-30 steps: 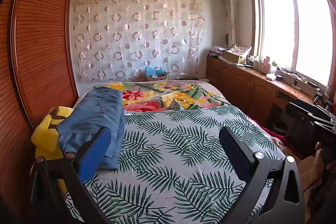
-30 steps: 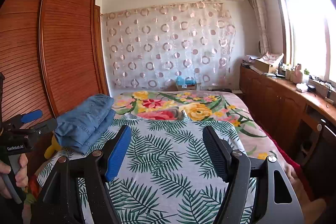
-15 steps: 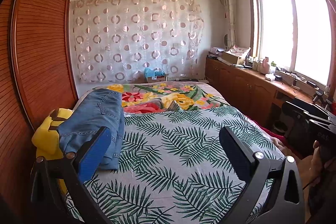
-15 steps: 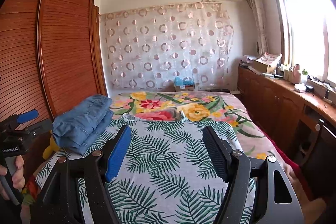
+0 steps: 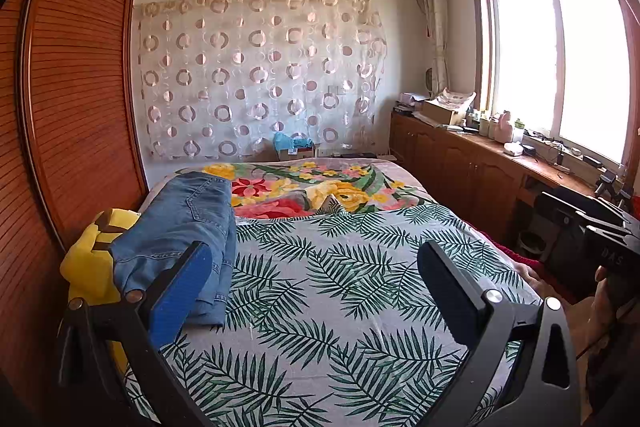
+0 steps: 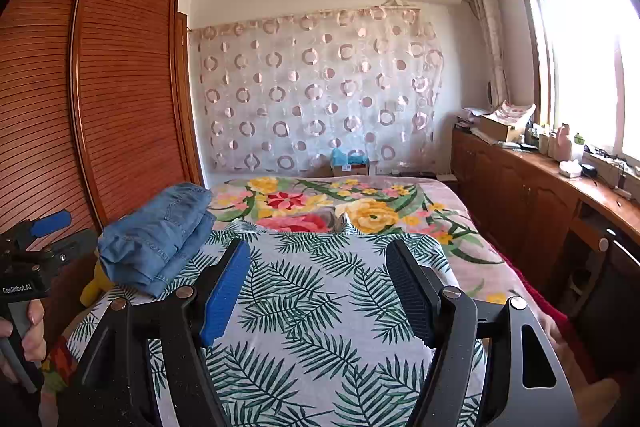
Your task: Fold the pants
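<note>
The jeans (image 5: pixel 176 231) lie at the left middle of the left wrist view, as a folded pile of blue denim with several layers, seams and a hem showing along the lower edge. The pile rests partly on the leaf-print sheet (image 5: pixel 320 287) and partly on a yellow plush toy (image 5: pixel 86 267) at the left edge of the bed, so it is a little tilted. In the right wrist view the same pile (image 6: pixel 156 239) appears at the left middle, with the layers stacked and the upper part rounded.

The left gripper (image 5: pixel 316 279) stands in the lower part of its frame with the jaws wide apart and nothing between them; its blue pad is in front of the jeans, but whether it touches them I cannot tell. The right gripper (image 6: pixel 320 287) is in the lower centre of its frame, jaws also wide and empty, over bare sheet and well apart from the jeans.

To my judgement the folding looks nearly done or done. If another step remains, it is better to take the pile by the thick folded edge, both grippers together, and move it to the flat sheet, because on the soft toy the layers may slide.
</note>
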Action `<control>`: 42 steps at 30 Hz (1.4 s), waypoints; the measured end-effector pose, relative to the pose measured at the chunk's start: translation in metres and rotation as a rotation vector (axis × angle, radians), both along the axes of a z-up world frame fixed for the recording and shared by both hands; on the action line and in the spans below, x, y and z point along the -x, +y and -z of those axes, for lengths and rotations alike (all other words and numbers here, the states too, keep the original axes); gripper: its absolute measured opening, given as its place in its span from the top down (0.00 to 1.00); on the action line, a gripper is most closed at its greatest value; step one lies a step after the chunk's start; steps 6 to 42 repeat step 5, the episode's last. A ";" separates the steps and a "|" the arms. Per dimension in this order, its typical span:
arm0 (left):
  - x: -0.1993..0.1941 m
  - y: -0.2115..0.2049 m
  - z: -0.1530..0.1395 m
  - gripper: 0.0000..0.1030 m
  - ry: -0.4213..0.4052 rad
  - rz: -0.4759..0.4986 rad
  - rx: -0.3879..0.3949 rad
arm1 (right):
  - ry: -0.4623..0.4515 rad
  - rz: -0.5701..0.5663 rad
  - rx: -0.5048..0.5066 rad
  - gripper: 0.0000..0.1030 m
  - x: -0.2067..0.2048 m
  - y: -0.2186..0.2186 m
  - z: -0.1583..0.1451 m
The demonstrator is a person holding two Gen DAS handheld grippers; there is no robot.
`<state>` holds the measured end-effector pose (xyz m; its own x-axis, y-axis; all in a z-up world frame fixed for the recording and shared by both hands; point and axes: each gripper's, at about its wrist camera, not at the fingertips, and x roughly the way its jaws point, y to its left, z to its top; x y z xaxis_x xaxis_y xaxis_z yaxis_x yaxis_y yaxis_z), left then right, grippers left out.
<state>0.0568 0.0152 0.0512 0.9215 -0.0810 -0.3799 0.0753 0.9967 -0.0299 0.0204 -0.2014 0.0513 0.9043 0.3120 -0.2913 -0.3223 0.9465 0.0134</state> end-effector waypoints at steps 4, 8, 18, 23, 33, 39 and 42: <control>0.000 0.000 0.000 0.00 0.001 0.001 -0.001 | -0.002 0.000 -0.001 0.30 0.000 0.000 0.000; 0.000 0.000 0.000 0.00 0.001 -0.001 -0.001 | -0.002 0.000 -0.002 0.30 0.000 0.000 0.000; 0.000 0.000 0.000 0.00 0.001 -0.001 -0.001 | -0.002 0.000 -0.002 0.30 0.000 0.000 0.000; 0.000 0.000 0.000 0.00 0.001 -0.001 -0.001 | -0.002 0.000 -0.002 0.30 0.000 0.000 0.000; 0.000 0.000 0.000 0.00 0.001 -0.001 -0.001 | -0.002 0.000 -0.002 0.30 0.000 0.000 0.000; 0.000 0.000 0.000 0.00 0.001 -0.001 -0.001 | -0.002 0.000 -0.002 0.30 0.000 0.000 0.000; 0.000 0.000 0.000 0.00 0.001 -0.001 -0.001 | -0.002 0.000 -0.002 0.30 0.000 0.000 0.000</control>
